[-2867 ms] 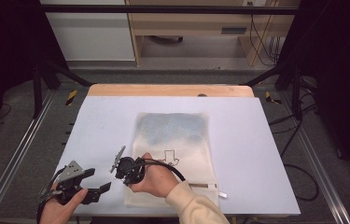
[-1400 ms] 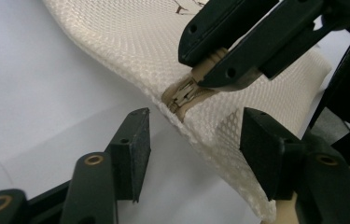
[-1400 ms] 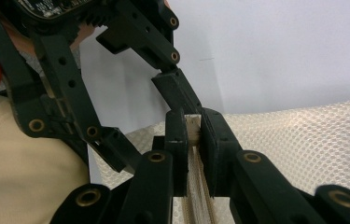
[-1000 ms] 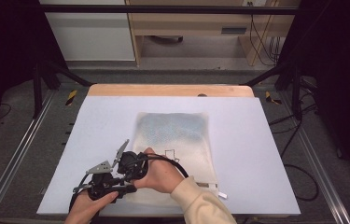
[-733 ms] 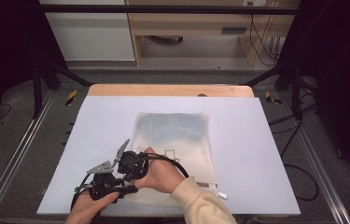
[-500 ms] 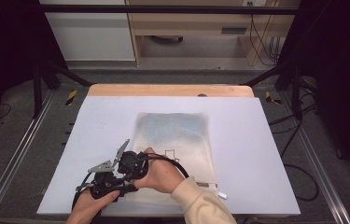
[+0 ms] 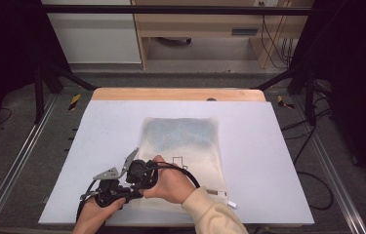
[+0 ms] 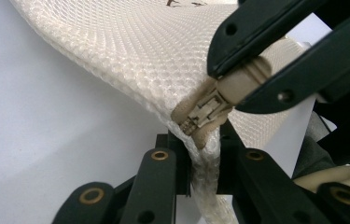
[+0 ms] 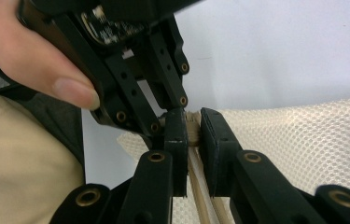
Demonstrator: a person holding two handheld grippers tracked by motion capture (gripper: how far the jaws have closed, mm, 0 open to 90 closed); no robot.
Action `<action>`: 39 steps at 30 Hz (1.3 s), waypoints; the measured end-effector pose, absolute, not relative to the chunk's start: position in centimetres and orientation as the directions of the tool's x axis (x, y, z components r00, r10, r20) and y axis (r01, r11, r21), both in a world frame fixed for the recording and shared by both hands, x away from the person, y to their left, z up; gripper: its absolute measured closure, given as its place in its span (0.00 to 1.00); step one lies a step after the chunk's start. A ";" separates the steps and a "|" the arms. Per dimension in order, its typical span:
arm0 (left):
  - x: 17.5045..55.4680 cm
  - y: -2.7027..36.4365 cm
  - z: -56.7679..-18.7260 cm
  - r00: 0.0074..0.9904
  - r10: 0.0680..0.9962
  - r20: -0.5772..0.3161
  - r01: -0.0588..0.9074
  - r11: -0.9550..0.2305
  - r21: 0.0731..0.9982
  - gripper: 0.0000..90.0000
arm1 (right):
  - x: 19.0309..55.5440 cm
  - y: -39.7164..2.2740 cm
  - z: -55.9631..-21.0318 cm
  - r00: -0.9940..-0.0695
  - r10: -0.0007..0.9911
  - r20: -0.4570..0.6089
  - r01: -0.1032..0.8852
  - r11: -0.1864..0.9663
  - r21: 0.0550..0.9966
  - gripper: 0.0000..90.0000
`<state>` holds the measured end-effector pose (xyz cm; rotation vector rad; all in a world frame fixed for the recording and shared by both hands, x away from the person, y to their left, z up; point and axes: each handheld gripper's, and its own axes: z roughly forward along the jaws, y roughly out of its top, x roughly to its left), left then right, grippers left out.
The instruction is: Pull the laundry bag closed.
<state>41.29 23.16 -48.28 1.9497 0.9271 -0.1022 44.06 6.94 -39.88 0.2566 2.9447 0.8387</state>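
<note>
A white mesh bag (image 7: 185, 141) lies flat in the middle of the white table (image 7: 268, 161). At its near left corner both grippers meet. My left gripper (image 8: 203, 175) has just been closing and is now shut on the bag's seamed edge (image 8: 200, 161), just below the zipper slider (image 8: 203, 114). My right gripper (image 9: 192, 128) is shut on the cream zipper pull (image 9: 192, 122), seen in the left gripper view as the zipper pull (image 8: 245, 79) clamped between black jaws. In the high view, the left gripper (image 7: 124, 192) and the right gripper (image 7: 134, 181) sit tip to tip.
A bluish patch fills the bag's far half, and a small white tag (image 7: 222, 196) sticks out at its near right corner. The table's wooden far edge (image 7: 178, 94) borders a floor with metal rails (image 7: 14, 165) and cables (image 7: 312, 185).
The left hand has come in from the table's near left corner to the bag's corner beside the right gripper. Over the last second both hands stay put.
</note>
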 end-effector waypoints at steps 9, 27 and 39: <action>41.2 23.2 -48.2 0.707 0.566 -0.425 0.644 -0.267 0.717 0.92 | 44.0 6.3 -40.3 -0.984 0.175 -0.036 0.131 0.841 0.525 0.91; 41.1 23.1 -48.0 0.707 0.571 -0.417 0.640 -0.268 0.720 0.93 | 43.5 5.4 -40.5 -0.984 0.167 -0.069 0.114 0.870 0.479 0.91; 41.1 23.3 -47.9 0.709 0.563 -0.425 0.639 -0.257 0.725 0.92 | 43.6 3.3 -41.6 -0.975 0.215 -0.049 0.165 0.859 0.485 0.91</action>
